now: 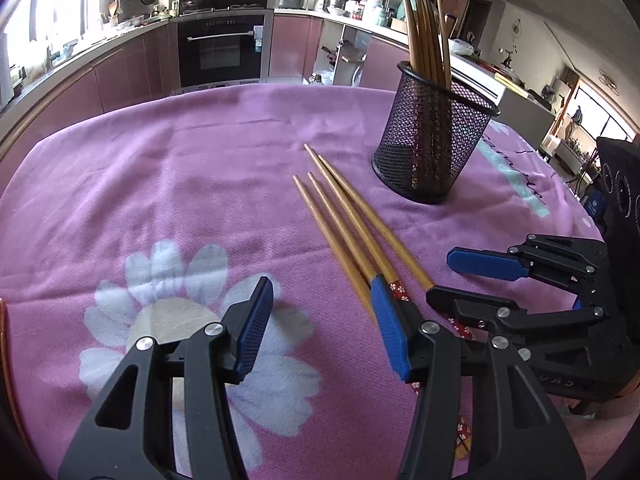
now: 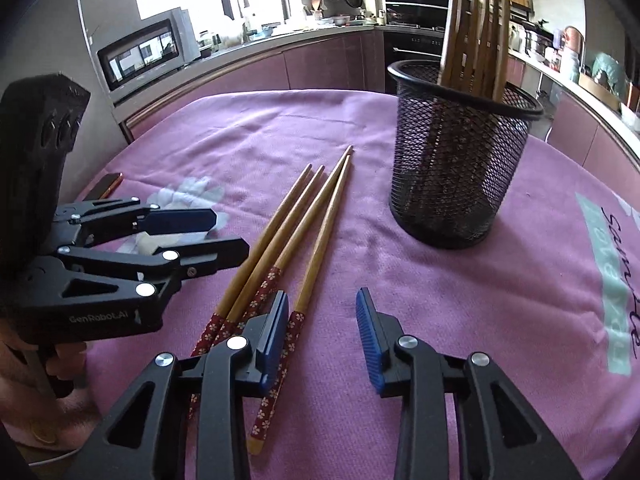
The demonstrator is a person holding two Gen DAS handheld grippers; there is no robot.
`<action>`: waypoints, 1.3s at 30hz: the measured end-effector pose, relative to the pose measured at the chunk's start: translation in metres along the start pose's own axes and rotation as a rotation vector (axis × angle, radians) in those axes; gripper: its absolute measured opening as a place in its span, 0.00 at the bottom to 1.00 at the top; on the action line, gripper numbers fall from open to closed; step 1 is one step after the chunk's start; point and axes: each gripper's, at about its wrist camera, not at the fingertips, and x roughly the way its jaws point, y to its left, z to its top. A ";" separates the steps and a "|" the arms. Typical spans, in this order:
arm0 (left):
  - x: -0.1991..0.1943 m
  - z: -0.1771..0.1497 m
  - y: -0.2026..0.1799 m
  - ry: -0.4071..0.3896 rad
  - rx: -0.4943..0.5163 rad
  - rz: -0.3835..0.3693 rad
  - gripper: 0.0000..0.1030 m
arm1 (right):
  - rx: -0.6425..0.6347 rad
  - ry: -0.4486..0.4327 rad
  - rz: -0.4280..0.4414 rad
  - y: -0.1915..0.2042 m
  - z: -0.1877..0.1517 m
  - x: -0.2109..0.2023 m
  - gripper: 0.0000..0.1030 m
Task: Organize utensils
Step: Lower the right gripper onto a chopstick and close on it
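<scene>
Both tongs (image 1: 320, 320) (image 2: 322, 332) gape empty over loose chopsticks (image 2: 304, 232); mesh cup (image 2: 460, 168) holds more upright.

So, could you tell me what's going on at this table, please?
A person is tidying chopsticks with a handheld gripper in each hand. Four loose chopsticks lie side by side on the pink cloth; more stand in the black mesh holder. The right gripper and left gripper hang open beside the loose chopsticks' patterned ends, gripping nothing yet.

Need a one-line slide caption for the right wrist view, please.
Right gripper open over four chopsticks on pink cloth, mesh holder beyond.
</scene>
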 end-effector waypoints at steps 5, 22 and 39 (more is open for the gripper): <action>0.006 0.004 -0.004 0.008 0.015 0.001 0.48 | 0.008 -0.001 0.002 -0.003 0.000 0.000 0.31; 0.014 0.009 -0.003 0.036 0.095 0.035 0.19 | 0.015 -0.004 0.012 -0.005 0.005 0.002 0.32; 0.021 0.018 0.006 0.022 0.035 0.052 0.14 | 0.017 0.013 -0.011 -0.003 0.040 0.032 0.20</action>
